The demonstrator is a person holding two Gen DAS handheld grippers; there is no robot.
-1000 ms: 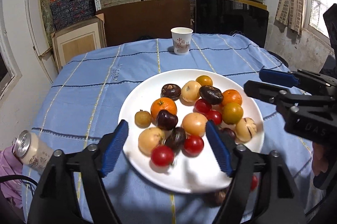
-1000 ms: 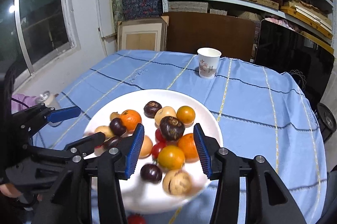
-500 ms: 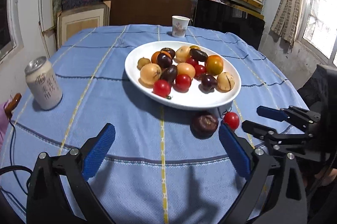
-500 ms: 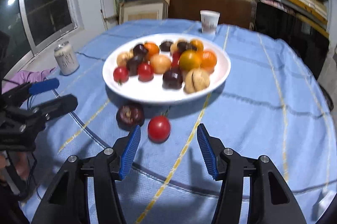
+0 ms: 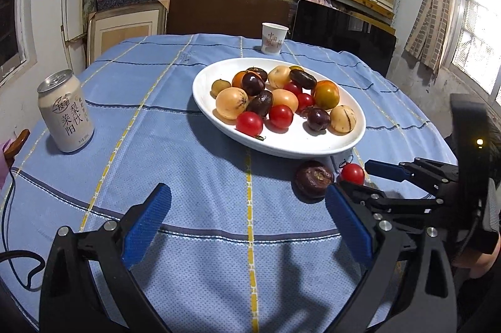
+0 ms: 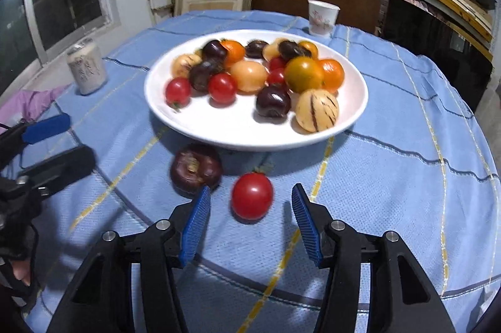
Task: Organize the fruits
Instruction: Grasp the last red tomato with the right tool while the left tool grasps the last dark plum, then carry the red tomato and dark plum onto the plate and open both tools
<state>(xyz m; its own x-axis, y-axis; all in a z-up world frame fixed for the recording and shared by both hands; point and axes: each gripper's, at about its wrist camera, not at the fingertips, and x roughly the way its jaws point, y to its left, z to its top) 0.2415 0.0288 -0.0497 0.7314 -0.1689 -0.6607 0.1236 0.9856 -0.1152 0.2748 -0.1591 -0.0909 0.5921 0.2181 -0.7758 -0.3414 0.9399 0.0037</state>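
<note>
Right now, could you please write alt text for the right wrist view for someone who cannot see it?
The right claw, its jaws closing, frames a loose red tomato on the blue tablecloth without touching it. A dark purple fruit lies just left, and behind both sits a white plate heaped with mixed fruit.

Can (image 6: 87, 70) label blurred (unreadable).

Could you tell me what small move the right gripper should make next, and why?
Probably ease the right gripper forward around the red tomato and let its closing jaws grip it: the tomato lies on the cloth outside the plate, just ahead of the fingertips, untouched.
</note>
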